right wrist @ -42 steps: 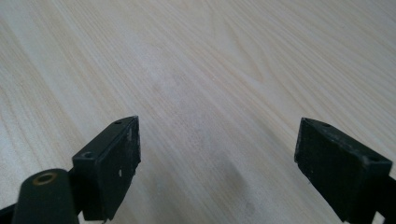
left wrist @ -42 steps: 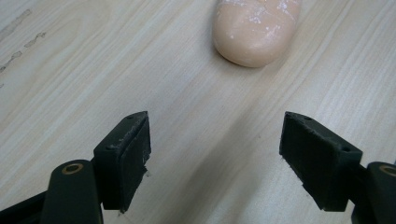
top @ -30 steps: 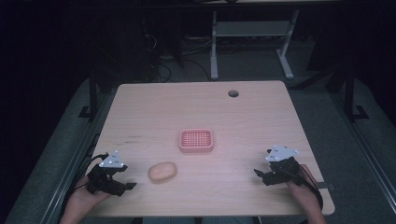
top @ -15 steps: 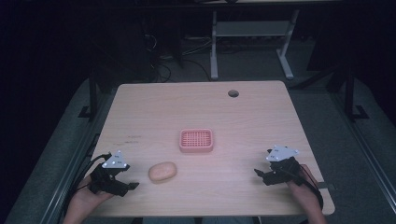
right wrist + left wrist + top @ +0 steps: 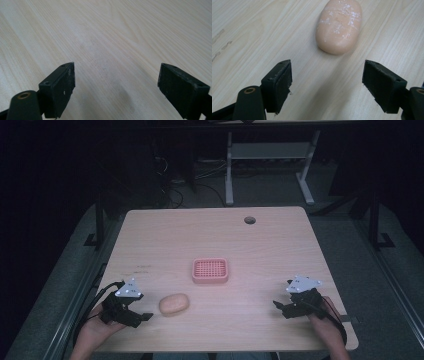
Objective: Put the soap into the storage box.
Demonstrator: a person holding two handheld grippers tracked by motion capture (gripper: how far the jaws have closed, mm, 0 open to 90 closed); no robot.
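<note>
A peach-coloured oval soap bar [image 5: 174, 304] lies on the wooden table near the front left. A pink slotted soap dish [image 5: 210, 270] sits at the table's middle. My left gripper [image 5: 141, 316] rests low by the front left corner, open, a short way left of the soap. In the left gripper view the soap [image 5: 339, 26] lies ahead of the open left gripper [image 5: 329, 83], beyond the jaw tips. My right gripper [image 5: 280, 306] is at the front right, open; in the right gripper view that gripper [image 5: 117, 90] has bare table between its jaws.
A dark round cable hole [image 5: 249, 220] is in the table's far right part. The table [image 5: 215, 232] has bare wood around the dish. Behind it stand a white desk frame [image 5: 230, 175] and cables on a dark floor.
My left gripper has edged slightly toward the soap. The right gripper, soap and dish stay where they were.
</note>
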